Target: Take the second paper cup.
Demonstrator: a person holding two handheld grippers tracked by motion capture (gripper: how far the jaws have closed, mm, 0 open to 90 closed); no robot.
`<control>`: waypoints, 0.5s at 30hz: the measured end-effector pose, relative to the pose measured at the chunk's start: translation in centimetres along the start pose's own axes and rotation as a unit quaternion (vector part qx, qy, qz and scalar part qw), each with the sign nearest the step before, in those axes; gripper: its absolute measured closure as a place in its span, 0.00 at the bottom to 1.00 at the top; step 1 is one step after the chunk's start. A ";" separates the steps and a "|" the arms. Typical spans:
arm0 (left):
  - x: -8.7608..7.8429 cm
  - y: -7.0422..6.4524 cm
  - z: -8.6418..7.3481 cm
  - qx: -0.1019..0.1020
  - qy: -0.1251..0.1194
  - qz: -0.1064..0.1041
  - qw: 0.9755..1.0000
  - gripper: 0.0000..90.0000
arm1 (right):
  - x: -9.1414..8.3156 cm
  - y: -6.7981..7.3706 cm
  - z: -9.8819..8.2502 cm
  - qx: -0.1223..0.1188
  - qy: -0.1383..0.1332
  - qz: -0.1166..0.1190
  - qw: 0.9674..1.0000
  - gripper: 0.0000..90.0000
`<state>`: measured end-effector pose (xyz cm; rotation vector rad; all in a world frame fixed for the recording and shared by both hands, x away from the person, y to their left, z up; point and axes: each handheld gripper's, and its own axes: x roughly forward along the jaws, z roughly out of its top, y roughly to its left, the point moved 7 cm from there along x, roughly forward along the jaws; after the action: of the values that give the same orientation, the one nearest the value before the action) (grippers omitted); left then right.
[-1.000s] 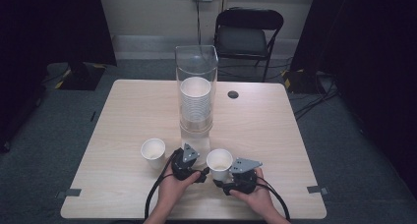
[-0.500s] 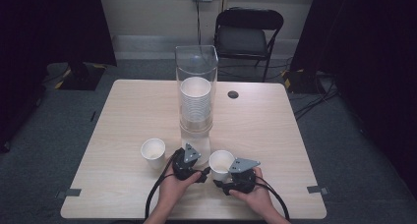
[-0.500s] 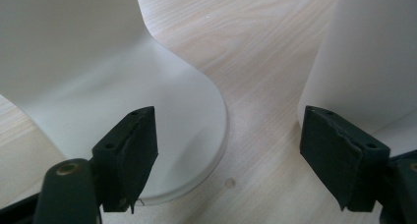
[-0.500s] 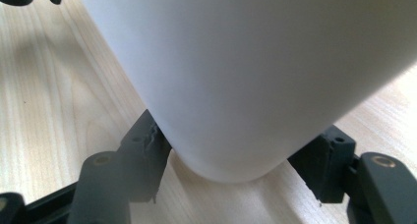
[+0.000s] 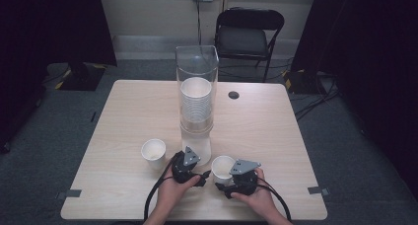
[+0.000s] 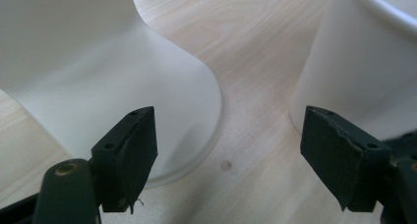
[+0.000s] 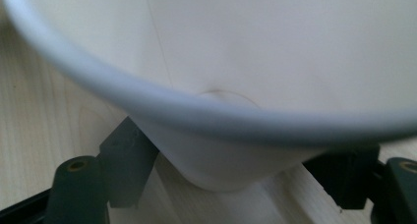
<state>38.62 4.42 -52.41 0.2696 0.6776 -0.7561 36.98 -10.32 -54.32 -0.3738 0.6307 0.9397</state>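
A clear cup dispenser (image 5: 197, 101) with a stack of white paper cups stands mid-table. One paper cup (image 5: 154, 150) sits to its left front. My left gripper (image 5: 203, 177) lies by the dispenser's white base (image 6: 123, 86), open, with bare table between its jaws (image 6: 233, 135). A second paper cup (image 5: 223, 167) stands on the table right of it, also seen at the edge of the left gripper view (image 6: 354, 62). My right gripper (image 5: 223, 184) has this cup (image 7: 275, 62) between its jaws, which have just been opening; the pads stand slightly off its wall.
The wooden table (image 5: 123, 111) has a small black round grommet (image 5: 233, 94) behind the dispenser. A black folding chair (image 5: 249, 35) stands beyond the far edge. Tape marks (image 5: 316, 190) sit near the front corners.
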 end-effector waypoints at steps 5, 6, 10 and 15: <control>0.0 -0.4 -0.7 0.008 0.003 -0.012 1.000 0.24 | -0.7 -0.3 -0.4 0.005 0.003 0.011 1.000 0.28; -0.1 -0.5 -0.8 0.007 0.007 -0.014 1.000 0.24 | -0.9 -0.4 -0.4 0.006 0.004 0.016 1.000 0.28; -0.3 -0.5 -1.5 0.021 0.016 -0.024 0.999 0.24 | -1.6 -0.7 -0.8 0.010 0.007 0.030 0.999 0.39; -0.4 -0.8 -2.5 0.020 0.024 -0.032 0.999 0.24 | -1.4 -0.9 -0.7 0.012 0.002 0.029 1.000 0.39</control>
<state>36.63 5.20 -54.06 0.3054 0.7203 -0.8273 36.88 -12.06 -53.97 -0.3378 0.6585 0.9863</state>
